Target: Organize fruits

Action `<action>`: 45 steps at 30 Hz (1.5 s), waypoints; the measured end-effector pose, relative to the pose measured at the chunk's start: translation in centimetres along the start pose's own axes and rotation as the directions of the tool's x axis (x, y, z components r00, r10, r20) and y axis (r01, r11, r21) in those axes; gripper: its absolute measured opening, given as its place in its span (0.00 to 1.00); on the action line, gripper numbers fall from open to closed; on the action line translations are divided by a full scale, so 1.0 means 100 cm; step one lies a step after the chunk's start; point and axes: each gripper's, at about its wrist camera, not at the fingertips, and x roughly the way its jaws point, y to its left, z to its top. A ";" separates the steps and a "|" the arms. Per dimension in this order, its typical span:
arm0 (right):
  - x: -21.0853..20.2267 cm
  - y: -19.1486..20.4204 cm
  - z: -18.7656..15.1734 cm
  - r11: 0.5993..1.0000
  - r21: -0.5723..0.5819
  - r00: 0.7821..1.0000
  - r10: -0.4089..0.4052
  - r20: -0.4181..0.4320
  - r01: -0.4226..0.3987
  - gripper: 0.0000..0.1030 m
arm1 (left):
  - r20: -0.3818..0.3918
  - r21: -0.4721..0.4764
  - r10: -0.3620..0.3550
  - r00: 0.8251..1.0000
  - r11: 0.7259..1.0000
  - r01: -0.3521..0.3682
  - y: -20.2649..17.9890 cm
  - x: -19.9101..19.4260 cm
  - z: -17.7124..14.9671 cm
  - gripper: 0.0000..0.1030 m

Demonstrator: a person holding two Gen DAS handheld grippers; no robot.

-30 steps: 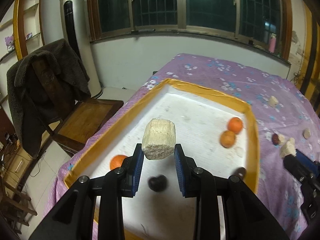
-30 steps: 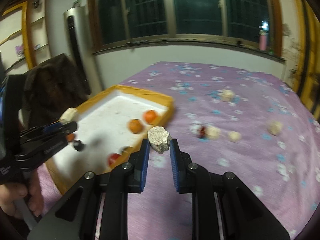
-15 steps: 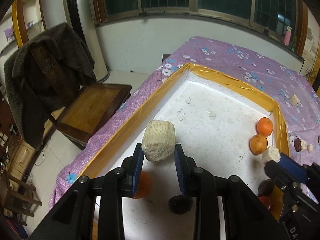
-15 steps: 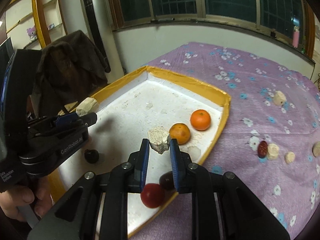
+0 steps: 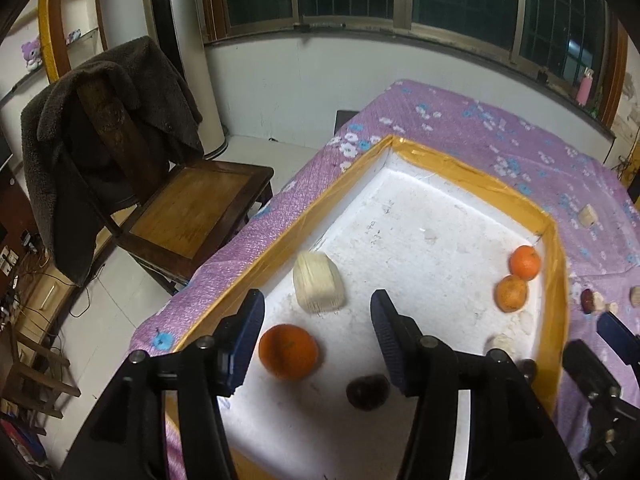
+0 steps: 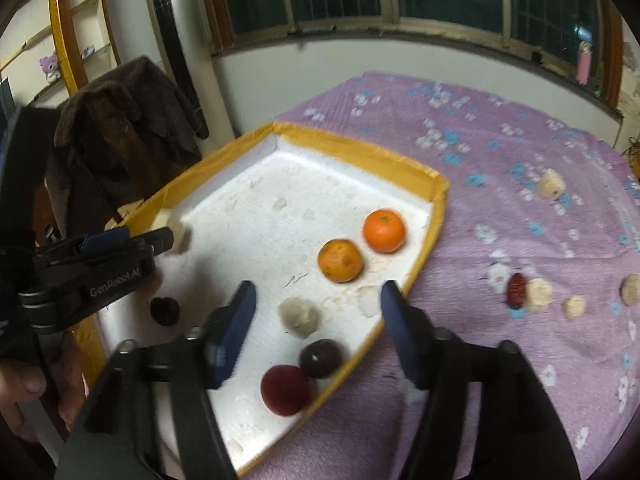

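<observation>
A white foam tray with a yellow taped rim lies on the purple bedspread. My left gripper is open above the tray; a pale ribbed chunk lies free on the tray floor just ahead of it, beside an orange and a dark fruit. My right gripper is open over the tray's near corner; a pale lumpy piece lies free between its fingers' line. Two oranges, a dark fruit and a red fruit also sit in the tray.
Loose pale pieces and a red date lie on the bedspread right of the tray. A wooden chair with a dark coat stands left of the bed. The left gripper's body reaches over the tray's left rim.
Both grippers have opened. The left let go of the ribbed chunk and the right let go of the lumpy piece; both pieces now lie in the tray.
</observation>
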 end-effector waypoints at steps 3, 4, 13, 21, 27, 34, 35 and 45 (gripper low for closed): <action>-0.024 -0.012 -0.006 1.000 0.016 0.999 -0.013 0.031 0.012 0.65 | 0.027 -0.010 -0.008 1.000 1.000 0.008 0.000 -0.016 -0.003 0.60; -0.036 -0.019 -0.011 0.999 0.019 0.999 -0.027 0.046 0.026 0.65 | 0.039 -0.016 -0.017 0.999 1.000 0.017 -0.001 -0.024 -0.005 0.62; -0.111 -0.123 -0.090 0.967 0.196 0.985 -0.172 0.013 0.166 0.76 | 0.151 0.035 -0.133 0.980 0.991 0.129 -0.056 -0.071 -0.032 0.76; -0.136 -0.217 -0.130 0.886 0.357 0.953 -0.297 -0.054 0.296 0.76 | 0.062 0.237 -0.267 0.962 0.940 0.246 -0.147 -0.068 -0.059 0.76; -0.121 -0.248 -0.100 0.890 0.302 0.937 -0.348 -0.030 0.341 0.74 | 0.015 0.315 -0.286 0.958 0.911 0.267 -0.188 -0.053 -0.066 0.76; -0.063 -0.293 -0.048 0.886 0.255 0.921 -0.383 -0.069 0.388 0.63 | -0.014 0.316 -0.268 0.963 0.913 0.258 -0.215 -0.024 -0.053 0.76; -0.058 -0.297 -0.044 0.885 0.259 0.921 -0.382 -0.073 0.388 0.63 | -0.018 0.311 -0.267 0.963 0.914 0.260 -0.219 -0.020 -0.052 0.76; -0.025 -0.313 -0.038 0.887 0.288 0.932 -0.340 -0.124 0.362 0.30 | -0.077 0.304 -0.268 0.960 0.911 0.278 -0.252 0.016 -0.042 0.68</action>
